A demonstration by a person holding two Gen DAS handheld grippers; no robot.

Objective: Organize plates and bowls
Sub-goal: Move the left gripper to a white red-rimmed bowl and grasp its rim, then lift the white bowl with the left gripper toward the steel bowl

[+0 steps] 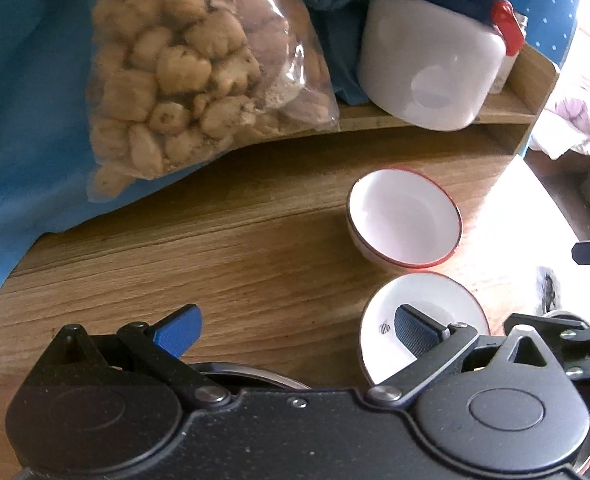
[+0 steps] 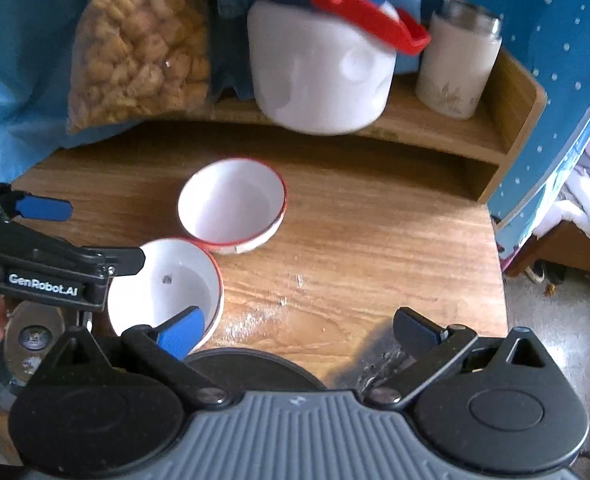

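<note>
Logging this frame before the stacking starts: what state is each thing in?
Left gripper: open, empty.
Right gripper: open, empty.
Red-rimmed bowl: upright, empty, on the table.
Plain white bowl: upright, empty, touching the red-rimmed one.
White jug: lid on.
Snack bag: full.

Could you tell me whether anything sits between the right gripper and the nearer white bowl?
Nothing visible does. The right gripper is open, and its left finger already overlaps the nearer white bowl. The left gripper hangs beside that bowl's far-left rim, not in the path. The red-rimmed bowl lies behind.
</note>
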